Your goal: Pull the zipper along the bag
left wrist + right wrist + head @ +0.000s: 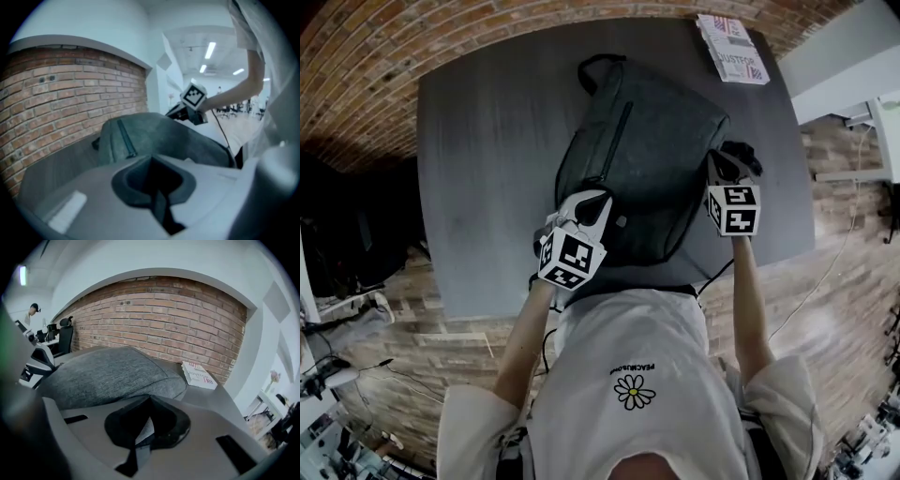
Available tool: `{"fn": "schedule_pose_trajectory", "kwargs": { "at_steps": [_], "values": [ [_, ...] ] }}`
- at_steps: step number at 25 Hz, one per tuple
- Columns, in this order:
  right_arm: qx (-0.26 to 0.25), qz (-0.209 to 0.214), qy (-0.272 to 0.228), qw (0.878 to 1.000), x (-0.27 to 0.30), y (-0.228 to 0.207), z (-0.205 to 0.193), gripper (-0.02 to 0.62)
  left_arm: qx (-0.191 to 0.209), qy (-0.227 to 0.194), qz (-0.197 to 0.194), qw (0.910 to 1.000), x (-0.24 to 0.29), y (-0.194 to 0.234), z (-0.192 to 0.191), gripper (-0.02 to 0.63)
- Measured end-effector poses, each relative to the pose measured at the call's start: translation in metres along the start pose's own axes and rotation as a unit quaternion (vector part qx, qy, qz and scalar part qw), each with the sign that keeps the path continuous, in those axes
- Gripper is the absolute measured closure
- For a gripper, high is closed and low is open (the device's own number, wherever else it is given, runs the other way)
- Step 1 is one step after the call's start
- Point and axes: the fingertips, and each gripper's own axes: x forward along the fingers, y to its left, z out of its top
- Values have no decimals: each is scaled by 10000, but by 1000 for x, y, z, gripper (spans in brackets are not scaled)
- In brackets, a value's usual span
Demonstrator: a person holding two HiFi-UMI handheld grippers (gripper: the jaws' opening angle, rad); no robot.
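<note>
The dark grey table (478, 131) carries a grey bag (652, 155) lying flat across its middle, top handle at the far end. The left gripper (596, 202) sits at the bag's near-left edge, its jaws closed with nothing between them. The right gripper (721, 161) is at the bag's right edge, its tips meeting and empty too. One zipper (621, 141) runs along the bag's upper face, well apart from both; I cannot make out its pull. A booklet (731, 49) lies at the far right corner. I judge this the approach: next, one gripper must open and pinch the pull while the other steadies the fabric.
</note>
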Motion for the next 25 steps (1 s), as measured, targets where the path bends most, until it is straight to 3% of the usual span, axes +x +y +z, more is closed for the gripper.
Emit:
{"fn": "schedule_pose_trajectory", "kwargs": {
  "at_steps": [8, 10, 13, 16, 20, 23, 25],
  "values": [
    [-326, -79, 86, 9994, 13, -17, 10, 595, -331, 53, -198, 9992, 8, -17, 3, 607],
    [-207, -180, -79, 9996, 0, -15, 25, 594, -687, -210, -265, 9971, -3, -7, 11, 607],
    [-145, 109, -555, 9983, -25, 20, 67, 594, -947, -723, 244, 9926, -31, 40, 26, 607],
    [-236, 693, -844, 9937, -30, 80, 101, 594, -742, -840, 778, 9907, -47, 94, 28, 606],
    [78, 1057, -759, 9915, -13, 138, 116, 594, -416, -739, 1243, 9886, -44, 134, 19, 606],
    [262, 1331, -653, 9886, -6, 169, 116, 594, -244, -626, 1199, 9905, -27, 146, 6, 606],
    [150, 1513, -637, 9863, -3, 185, 114, 594, -46, -433, 950, 9945, -10, 151, -7, 604]
  ]
}}
